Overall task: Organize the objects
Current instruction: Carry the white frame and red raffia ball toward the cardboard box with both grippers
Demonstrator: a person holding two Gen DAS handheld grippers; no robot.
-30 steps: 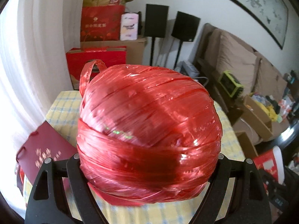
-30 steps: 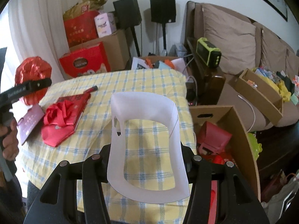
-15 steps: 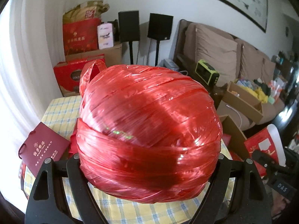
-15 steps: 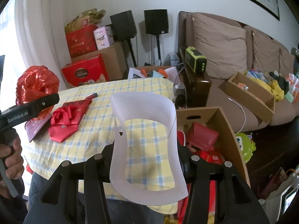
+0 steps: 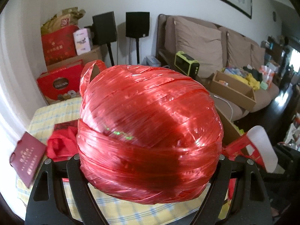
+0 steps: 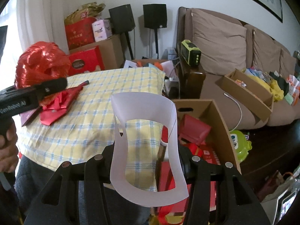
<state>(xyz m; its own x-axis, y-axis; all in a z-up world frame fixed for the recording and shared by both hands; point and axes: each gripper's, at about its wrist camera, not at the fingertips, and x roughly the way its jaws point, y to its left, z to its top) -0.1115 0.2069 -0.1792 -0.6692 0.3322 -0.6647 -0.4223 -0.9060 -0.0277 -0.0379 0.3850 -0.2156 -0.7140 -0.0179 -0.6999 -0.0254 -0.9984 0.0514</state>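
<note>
Left wrist view: left claw [image 5: 150,170] spread wide, clamped on one red twine ball [image 5: 150,133], held above the checked table [image 5: 48,112].

Right wrist view: right claw [image 6: 145,161] about half open, pinching one white paper band [image 6: 144,146] over the table edge, one open cardboard box [image 6: 217,120] beside it. Two black speakers [image 6: 154,16] behind.

The left wrist camera sits just behind the left gripper [image 5: 150,168], looking forward and down along its fingers; a red ball [image 5: 150,131] fills most of its view at close range. The right wrist camera looks the same way past the right gripper [image 6: 146,161], over a white sleeve [image 6: 146,150]. Both views share the table [image 5: 46,116] [image 6: 105,108], speakers [image 5: 137,24] [image 6: 154,16] and sofa [image 5: 198,43] [image 6: 219,37] ahead; the right one also catches the ball [image 6: 40,63] to its left.
</note>
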